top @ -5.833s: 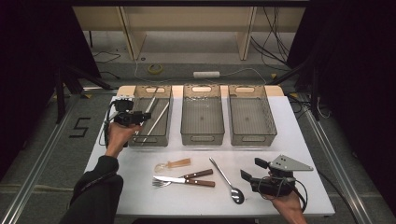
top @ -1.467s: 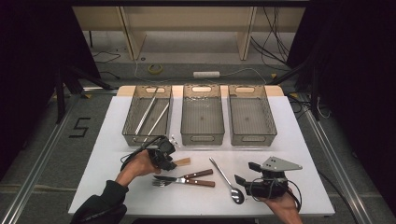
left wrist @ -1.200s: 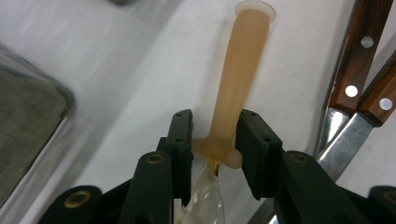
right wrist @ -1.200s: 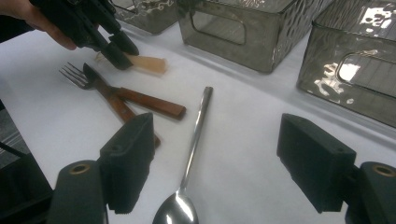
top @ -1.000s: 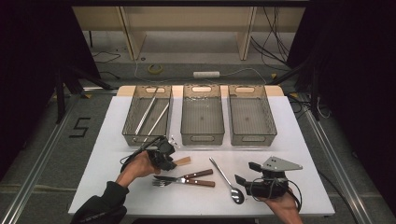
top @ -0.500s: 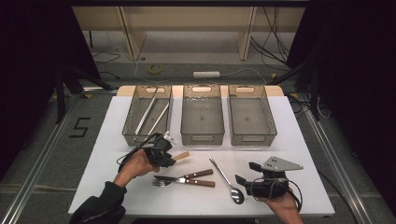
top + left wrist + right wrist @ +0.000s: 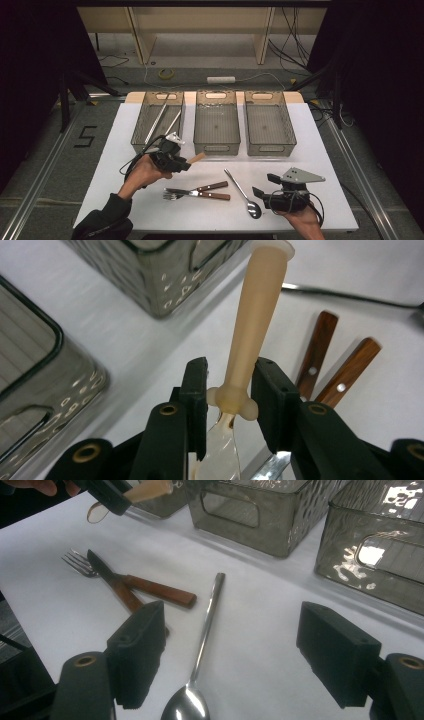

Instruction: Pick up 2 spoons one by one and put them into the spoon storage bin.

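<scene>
We see the pale-handled utensil (image 7: pixel 253 330) pinched at its neck between the left tongs (image 7: pixel 227 385), held above the surface (image 7: pixel 125 195). Just beyond lie wooden-handled cutlery (image 7: pixel 200 191) and a spoon (image 7: pixel 244 194). The right tongs (image 7: pixel 232 655) stand spread, empty.

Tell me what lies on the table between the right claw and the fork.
In the high view, a metal spoon lies between the right claw and the fork; a wooden-handled knife crosses the fork.

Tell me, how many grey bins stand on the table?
3, in a row at the table's far side: left bin, middle bin, right bin. None seems hidden.
</scene>
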The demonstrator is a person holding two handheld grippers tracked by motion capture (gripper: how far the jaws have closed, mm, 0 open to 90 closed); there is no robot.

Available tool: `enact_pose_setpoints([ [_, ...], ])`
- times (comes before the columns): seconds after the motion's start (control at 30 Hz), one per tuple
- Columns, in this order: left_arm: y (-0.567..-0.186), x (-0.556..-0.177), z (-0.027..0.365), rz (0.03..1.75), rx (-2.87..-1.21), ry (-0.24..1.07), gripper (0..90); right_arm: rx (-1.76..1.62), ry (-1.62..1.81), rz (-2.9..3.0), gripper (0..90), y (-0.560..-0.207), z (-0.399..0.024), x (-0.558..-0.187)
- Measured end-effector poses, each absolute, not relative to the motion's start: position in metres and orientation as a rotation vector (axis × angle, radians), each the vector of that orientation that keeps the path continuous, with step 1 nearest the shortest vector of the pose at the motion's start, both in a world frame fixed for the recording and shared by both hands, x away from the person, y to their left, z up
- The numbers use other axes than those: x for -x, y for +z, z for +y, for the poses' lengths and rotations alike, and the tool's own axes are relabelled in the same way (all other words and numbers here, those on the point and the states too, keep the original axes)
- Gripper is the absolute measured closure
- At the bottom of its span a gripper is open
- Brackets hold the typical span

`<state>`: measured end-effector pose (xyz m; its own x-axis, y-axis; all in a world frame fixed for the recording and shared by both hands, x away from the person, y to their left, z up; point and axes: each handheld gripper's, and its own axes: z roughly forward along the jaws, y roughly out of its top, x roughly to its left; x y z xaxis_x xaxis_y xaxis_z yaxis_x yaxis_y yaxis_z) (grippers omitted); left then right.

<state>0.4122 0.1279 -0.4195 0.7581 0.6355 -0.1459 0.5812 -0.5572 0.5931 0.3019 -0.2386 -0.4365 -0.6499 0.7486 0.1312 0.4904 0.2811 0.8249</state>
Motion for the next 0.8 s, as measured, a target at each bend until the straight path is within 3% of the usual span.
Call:
enact_pose_setpoints([
  [0.8,-0.378,-0.443,0.108,0.930,-2.128,0.166,68.9,-1.142,1.312,2.269,28.6,-0.437,-0.240,-0.302],
])
